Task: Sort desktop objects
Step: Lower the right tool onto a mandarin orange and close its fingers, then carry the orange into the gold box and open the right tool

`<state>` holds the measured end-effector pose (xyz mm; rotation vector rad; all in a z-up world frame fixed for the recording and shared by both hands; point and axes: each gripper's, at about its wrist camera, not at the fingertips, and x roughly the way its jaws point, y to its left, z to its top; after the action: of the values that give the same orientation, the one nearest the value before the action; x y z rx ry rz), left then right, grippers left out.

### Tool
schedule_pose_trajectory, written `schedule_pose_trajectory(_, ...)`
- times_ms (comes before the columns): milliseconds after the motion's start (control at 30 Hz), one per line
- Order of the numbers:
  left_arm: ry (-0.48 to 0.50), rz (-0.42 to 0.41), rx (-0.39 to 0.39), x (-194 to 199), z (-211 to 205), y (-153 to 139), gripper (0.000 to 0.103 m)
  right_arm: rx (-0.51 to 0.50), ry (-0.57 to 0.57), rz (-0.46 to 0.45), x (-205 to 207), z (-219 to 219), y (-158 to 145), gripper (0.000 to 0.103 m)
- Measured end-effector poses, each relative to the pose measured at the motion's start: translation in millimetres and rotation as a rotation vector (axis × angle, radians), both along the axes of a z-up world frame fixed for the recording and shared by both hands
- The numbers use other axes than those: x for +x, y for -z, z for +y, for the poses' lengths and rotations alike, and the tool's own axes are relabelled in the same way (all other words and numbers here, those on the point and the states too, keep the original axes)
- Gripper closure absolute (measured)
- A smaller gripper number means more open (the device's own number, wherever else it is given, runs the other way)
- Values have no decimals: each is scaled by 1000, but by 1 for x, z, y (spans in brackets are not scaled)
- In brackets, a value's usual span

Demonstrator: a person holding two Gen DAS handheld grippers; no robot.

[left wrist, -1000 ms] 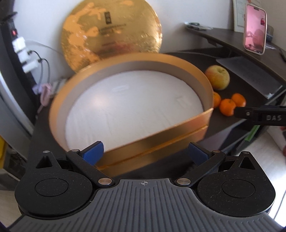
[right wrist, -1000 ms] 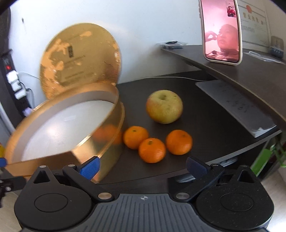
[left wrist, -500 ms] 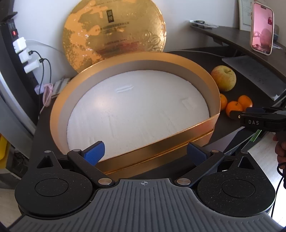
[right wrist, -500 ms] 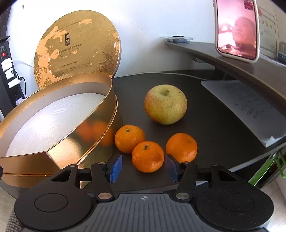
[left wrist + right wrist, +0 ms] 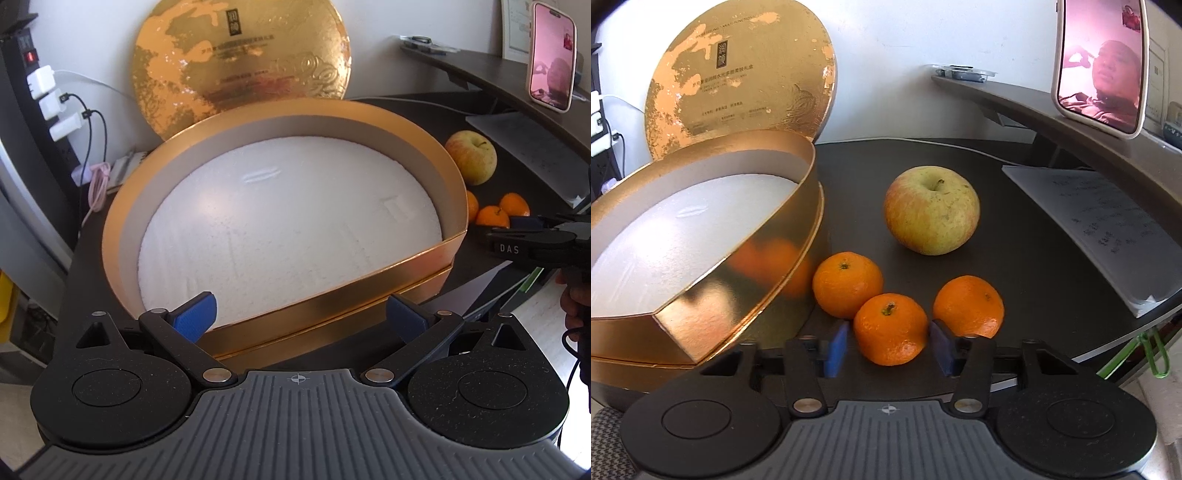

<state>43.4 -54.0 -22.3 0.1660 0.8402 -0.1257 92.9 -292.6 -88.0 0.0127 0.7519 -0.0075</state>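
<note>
Right gripper (image 5: 888,345) jaws have just closed on the nearest small orange mandarin (image 5: 890,328), beside the gold round box (image 5: 738,295); left gripper (image 5: 301,319) jaws gape empty

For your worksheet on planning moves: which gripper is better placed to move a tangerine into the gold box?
Right. The right gripper is shut on the nearest tangerine; the left gripper stands open by the gold box.
</note>
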Motion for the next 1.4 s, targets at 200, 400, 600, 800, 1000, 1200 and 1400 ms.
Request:
schedule_pose_trajectory(200,-7,1,-8,-2,6,2,2,-9,6,2,-1,4,-2,59)
schedule_pose_trajectory(400,-25,-22,-15,-9,20,-2,2,-31,10,-84,-19,14,-42,59)
schedule_pose_trajectory(600,-102,-135,8,-16,49,-21,2,-35,-86,-275,-36,46,-116,59)
schedule_pose_trajectory(800,-267,-146,-38,-16,103,-28,2,4,-290,-291,-16,103,-138,59)
schedule_pose_trajectory(1000,-440,-112,-93,-27,167,-23,3,30,-480,-101,33,171,-98,59)
schedule_pose_trajectory(1200,-458,-101,-56,-34,185,-17,2,6,-554,59,62,232,-58,59)
schedule_pose_trajectory(1400,-469,-70,-61,-34,192,-8,2,-46,-563,140,73,264,-42,59)
